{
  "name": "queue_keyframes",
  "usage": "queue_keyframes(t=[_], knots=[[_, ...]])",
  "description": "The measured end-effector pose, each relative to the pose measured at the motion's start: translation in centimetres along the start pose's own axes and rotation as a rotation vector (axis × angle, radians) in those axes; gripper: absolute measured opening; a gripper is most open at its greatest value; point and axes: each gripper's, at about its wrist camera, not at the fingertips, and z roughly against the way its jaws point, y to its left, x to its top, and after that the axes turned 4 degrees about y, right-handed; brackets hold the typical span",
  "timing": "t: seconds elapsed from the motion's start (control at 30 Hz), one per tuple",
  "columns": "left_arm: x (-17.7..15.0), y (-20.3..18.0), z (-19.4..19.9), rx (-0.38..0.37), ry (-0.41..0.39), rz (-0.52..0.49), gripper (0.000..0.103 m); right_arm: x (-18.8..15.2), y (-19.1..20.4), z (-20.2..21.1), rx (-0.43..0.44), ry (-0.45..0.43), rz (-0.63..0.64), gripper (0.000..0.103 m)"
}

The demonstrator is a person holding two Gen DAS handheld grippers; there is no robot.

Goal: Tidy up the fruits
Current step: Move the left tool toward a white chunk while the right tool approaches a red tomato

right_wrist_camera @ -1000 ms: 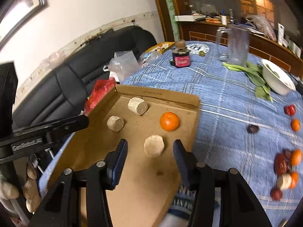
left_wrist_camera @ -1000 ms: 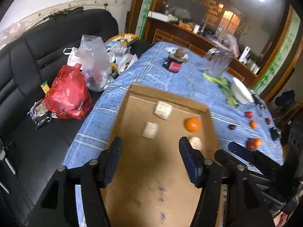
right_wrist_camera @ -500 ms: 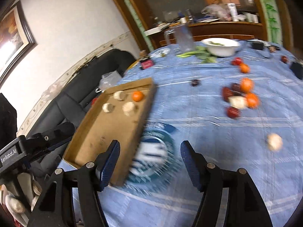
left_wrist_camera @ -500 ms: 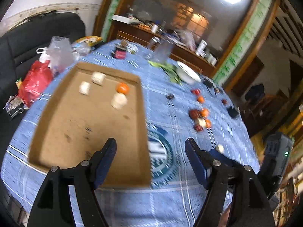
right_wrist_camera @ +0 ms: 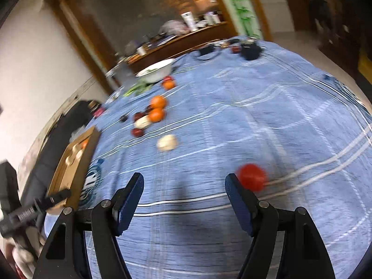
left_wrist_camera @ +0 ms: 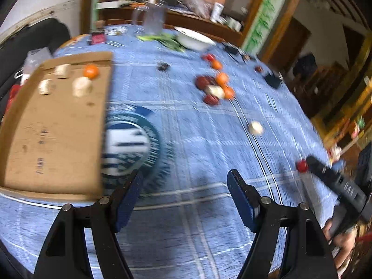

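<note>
A shallow cardboard tray (left_wrist_camera: 53,139) lies on the blue tablecloth at the left; it holds an orange (left_wrist_camera: 91,71) and three pale round pieces (left_wrist_camera: 81,86). It also shows in the right wrist view (right_wrist_camera: 69,174). A cluster of oranges and dark red fruits (left_wrist_camera: 215,87) lies mid-table, also seen from the right wrist (right_wrist_camera: 151,116). A pale piece (right_wrist_camera: 167,142) and a red fruit (right_wrist_camera: 252,177) lie apart. My left gripper (left_wrist_camera: 186,186) is open and empty over the cloth. My right gripper (right_wrist_camera: 183,186) is open and empty; the red fruit is just beyond its right fingertip.
A white bowl (left_wrist_camera: 194,38) with greens (left_wrist_camera: 162,40), a glass jug (left_wrist_camera: 152,19) and a dark jar (left_wrist_camera: 97,37) stand at the far side. Small dark objects (right_wrist_camera: 250,51) lie near the far edge. A black sofa (left_wrist_camera: 28,41) is left of the table.
Both grippers have pulled back from the tray and swung right over the open cloth. The right gripper now faces the loose red fruit. Both stay open and empty.
</note>
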Motion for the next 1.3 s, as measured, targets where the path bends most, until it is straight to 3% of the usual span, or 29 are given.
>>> queue_keyframes(t=[0.3,0.53,0.57,0.73,1.0,1.13,1.3], knots=[[-0.6,-4.9,-3.6,-0.036,0.07,-0.13,0.074,0.5,-2.2,-0.3,-0.033,0.032,-0.012,0.076],[1.0,-5.7,-4.1,-0.084,0.035,-0.172,0.073,0.5,-2.4,-1.8,-0.06,0.077,0.021,0.076],[1.4,-6.0,-4.3,-0.088,0.028,-0.182,0.072,0.6,-2.3,-1.9,-0.068,0.084,0.035,0.076],[3.5,-8.8,-6.2,-0.098,0.026,-0.28,0.041,0.7,-1.6,-2.6,-0.106,0.114,0.098,0.076],[6.1,-13.1,-10.4,-0.095,0.064,-0.386,0.041,1.0,-1.2,-3.3,-0.137,0.124,0.14,0.076],[6.8,-13.3,-12.0,-0.08,0.09,-0.375,0.041,1.0,-1.0,-3.5,-0.146,0.126,0.154,0.076],[9.0,-10.2,-11.0,-0.099,0.065,-0.271,0.041,1.1,-1.2,-3.4,-0.131,0.126,0.157,0.076]])
